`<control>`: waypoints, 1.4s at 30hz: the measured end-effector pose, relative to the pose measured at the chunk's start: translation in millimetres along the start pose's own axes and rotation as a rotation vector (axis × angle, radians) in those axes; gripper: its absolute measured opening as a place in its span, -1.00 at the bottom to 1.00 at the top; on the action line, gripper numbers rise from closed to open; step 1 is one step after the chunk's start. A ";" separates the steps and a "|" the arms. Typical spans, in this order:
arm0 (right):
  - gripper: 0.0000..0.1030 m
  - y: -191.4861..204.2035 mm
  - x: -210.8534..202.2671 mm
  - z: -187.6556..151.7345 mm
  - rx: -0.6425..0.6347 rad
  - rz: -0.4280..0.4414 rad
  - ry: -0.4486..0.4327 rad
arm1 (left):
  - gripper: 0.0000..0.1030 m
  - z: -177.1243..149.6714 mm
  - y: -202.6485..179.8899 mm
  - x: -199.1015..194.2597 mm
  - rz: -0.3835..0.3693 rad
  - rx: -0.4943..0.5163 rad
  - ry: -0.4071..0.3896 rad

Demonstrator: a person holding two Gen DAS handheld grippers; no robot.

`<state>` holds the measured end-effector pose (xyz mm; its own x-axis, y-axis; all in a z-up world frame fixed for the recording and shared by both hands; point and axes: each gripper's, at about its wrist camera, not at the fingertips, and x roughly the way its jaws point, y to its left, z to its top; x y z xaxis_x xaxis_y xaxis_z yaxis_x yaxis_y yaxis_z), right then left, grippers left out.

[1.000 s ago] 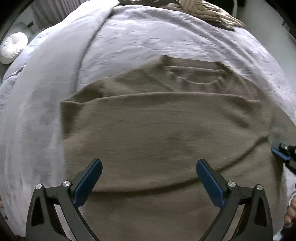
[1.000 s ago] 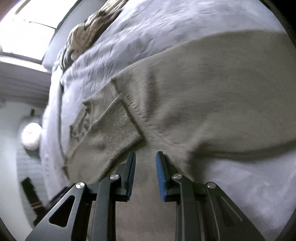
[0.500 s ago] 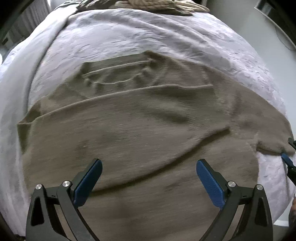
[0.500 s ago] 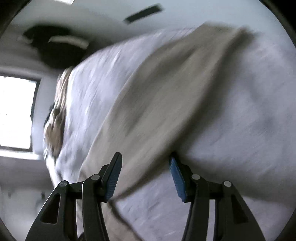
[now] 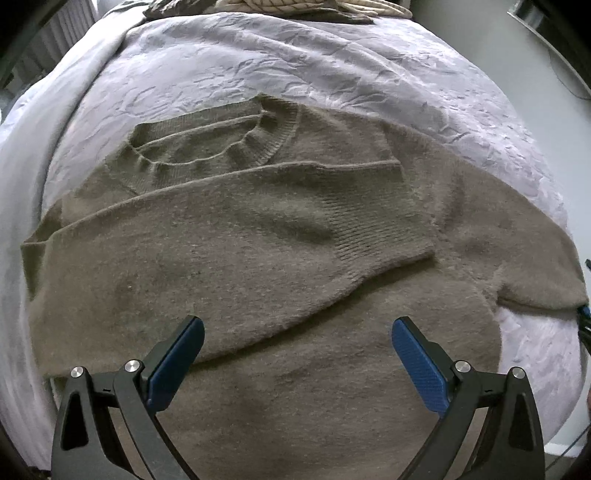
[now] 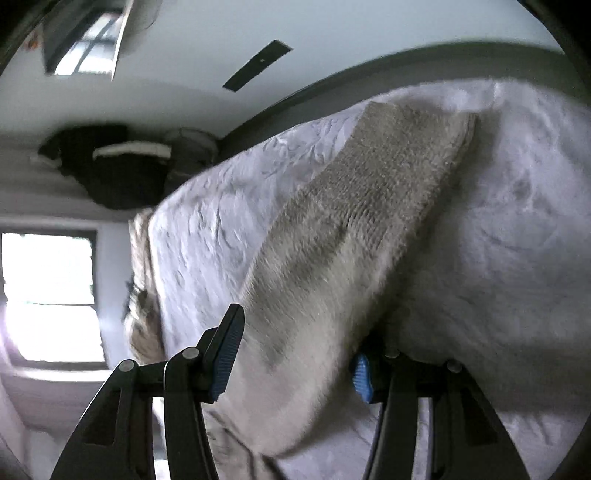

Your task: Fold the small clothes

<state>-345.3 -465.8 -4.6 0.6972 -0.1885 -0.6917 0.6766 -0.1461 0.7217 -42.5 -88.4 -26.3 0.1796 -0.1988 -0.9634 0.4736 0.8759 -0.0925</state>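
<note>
**Left fingers wide over the sweater, right fingers around a sleeve**

The left gripper point(image 5: 297, 350) sits at the bottom of its frame with its blue-padded fingers point(image 5: 177, 363) spread far apart. Nothing lies between them; they hang over the lower body of the sweater point(image 5: 258, 266), and whether the tips touch the knit cannot be told.

The right gripper point(image 6: 291, 354) stands at the bottom of its own frame, fingers point(image 6: 225, 354) partly open. The right-hand sleeve point(image 6: 332, 266) of the sweater passes between them. The left pad is just beside the cloth and the right pad is mostly hidden under it, so it cannot be told whether they pinch it. The ribbed cuff of that sleeve points toward the upper right of the frame.

In the left view the brown-grey sweater fills the middle of the frame, spread flat on a bed point(image 5: 332, 62) covered with a pale, crinkled cover. Its collar lies in the upper left of centre, and the other sleeve is folded across the chest, cuff ending right of centre. A knitted throw point(image 5: 295, 5) lies along the top edge. In the right view a bright window point(image 6: 48, 295) shows at the left edge.
</note>
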 end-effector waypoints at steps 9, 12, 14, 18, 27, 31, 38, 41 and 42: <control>-0.87 37.0 43.7 -28.9 0.001 0.276 0.181 | 0.97 2.4 27.6 0.0 0.060 -0.079 -0.018; -0.86 80.2 62.6 -54.1 -0.109 0.363 0.278 | 0.97 -2.1 49.0 -4.7 0.058 -0.108 -0.013; -0.86 109.6 73.2 -74.4 -0.205 0.386 0.333 | 0.97 -1.9 59.5 -6.7 0.060 -0.121 -0.020; -0.86 176.5 105.6 -137.8 -0.484 0.363 0.455 | 0.97 -1.1 78.1 -11.4 0.078 -0.151 -0.053; -0.81 214.9 184.0 -333.0 -0.950 0.183 0.762 | 0.97 -21.7 139.4 -18.9 0.120 -0.271 -0.054; -0.76 179.9 223.1 -378.8 -1.029 -0.067 0.826 | 0.97 -33.5 162.4 -17.0 0.131 -0.316 -0.039; 0.02 163.9 207.8 -341.8 -0.782 -0.016 0.736 | 0.97 -49.4 194.7 -17.7 0.123 -0.349 -0.034; -0.55 165.1 213.6 -332.1 -0.676 0.000 0.685 | 0.97 -53.4 208.3 -20.8 0.107 -0.363 -0.050; -0.78 171.9 216.9 -333.7 -0.672 0.012 0.680 | 0.97 -53.1 212.1 -22.5 0.100 -0.366 -0.057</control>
<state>1.3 -207.8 -39.1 0.5506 0.4490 -0.7038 0.5156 0.4801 0.7097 8.2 125.2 -37.6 0.2625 -0.1193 -0.9575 0.1142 0.9892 -0.0919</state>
